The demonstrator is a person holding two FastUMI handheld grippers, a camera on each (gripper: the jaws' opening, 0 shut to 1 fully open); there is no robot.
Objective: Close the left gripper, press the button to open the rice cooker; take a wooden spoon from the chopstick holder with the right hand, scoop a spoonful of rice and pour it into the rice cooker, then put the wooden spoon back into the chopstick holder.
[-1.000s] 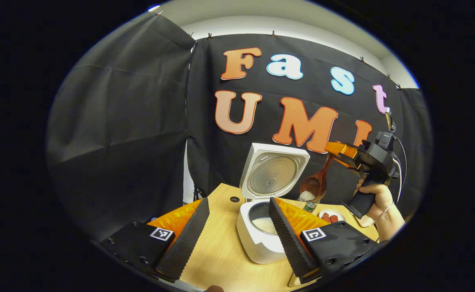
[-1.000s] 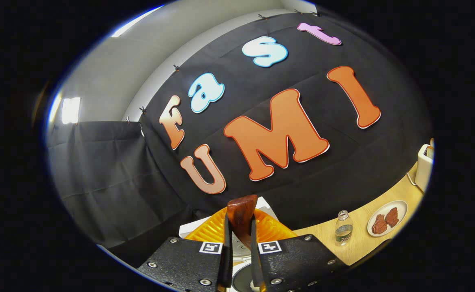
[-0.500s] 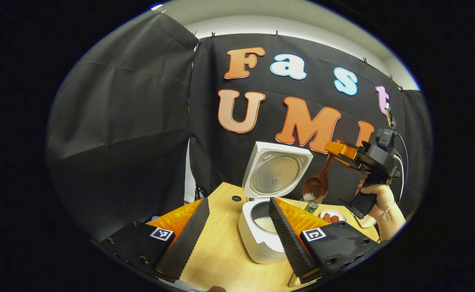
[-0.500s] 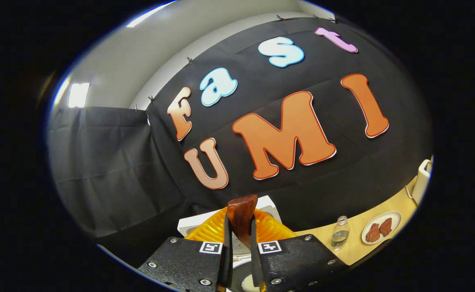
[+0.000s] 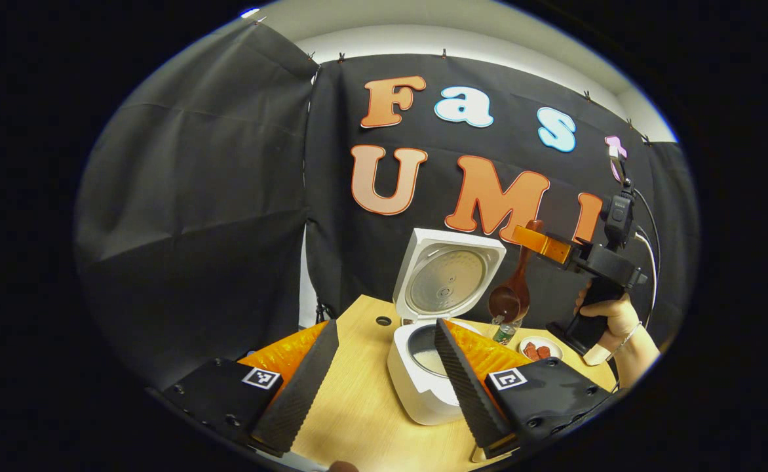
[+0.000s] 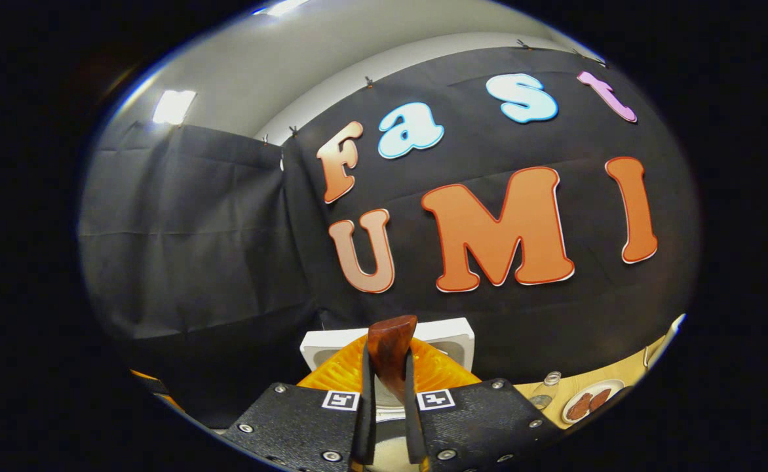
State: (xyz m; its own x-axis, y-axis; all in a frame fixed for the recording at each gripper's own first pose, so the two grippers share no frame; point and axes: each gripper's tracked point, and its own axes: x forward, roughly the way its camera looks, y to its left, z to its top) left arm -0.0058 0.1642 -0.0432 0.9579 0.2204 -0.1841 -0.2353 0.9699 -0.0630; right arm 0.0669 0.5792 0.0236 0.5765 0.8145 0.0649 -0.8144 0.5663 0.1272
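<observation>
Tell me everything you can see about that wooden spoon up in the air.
The wooden spoon is dark reddish-brown, glossy wood with a long handle and a rounded bowl. It hangs nearly upright, bowl down, above and just right of the open rice cooker. The right gripper clamps its handle near the top; in the right gripper view the handle's end pokes up between the closed fingers. The bowl looks empty now. Nothing else touches it.

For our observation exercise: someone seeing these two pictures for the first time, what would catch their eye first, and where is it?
Probably the white rice cooker on the wooden table, its lid standing open and pale rice in the pot. Next, the wooden spoon hanging bowl-down just right of that lid, its handle clamped in the right tool held up by a hand. In the left gripper view the left tool sits open in the foreground.
</observation>
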